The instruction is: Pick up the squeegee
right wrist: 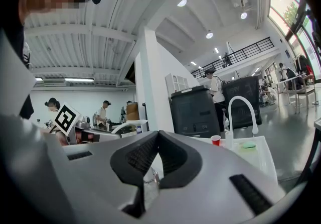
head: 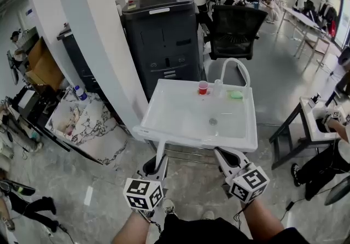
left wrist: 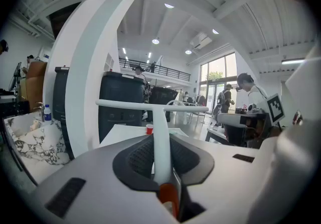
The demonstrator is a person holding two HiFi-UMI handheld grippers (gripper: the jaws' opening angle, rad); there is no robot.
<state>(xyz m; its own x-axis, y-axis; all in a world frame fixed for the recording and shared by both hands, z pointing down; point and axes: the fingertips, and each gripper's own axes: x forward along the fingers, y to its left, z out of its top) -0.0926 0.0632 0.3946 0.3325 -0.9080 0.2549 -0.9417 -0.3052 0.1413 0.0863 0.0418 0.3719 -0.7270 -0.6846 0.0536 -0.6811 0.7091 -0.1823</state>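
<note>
The squeegee [left wrist: 161, 117] is white, with a straight handle and a crossbar on top. My left gripper [left wrist: 161, 140] is shut on its handle and holds it upright, pointing toward the sink. In the head view the squeegee handle [head: 159, 154] rises from the left gripper [head: 158, 164] to the front rim of the white sink [head: 180, 114]; its crossbar blends with that rim. My right gripper [head: 225, 156] hovers beside it at the same rim. In the right gripper view its fingertips [right wrist: 156, 136] meet and nothing is between them.
In the sink's far part stand a red cup [head: 203, 88], a white faucet [head: 235, 65] and a green sponge [head: 235, 94]. Behind it are a black copier [head: 164, 35] and an office chair [head: 235, 29]. A white column [head: 93, 35] rises at left; a small table [head: 314, 122] stands at right.
</note>
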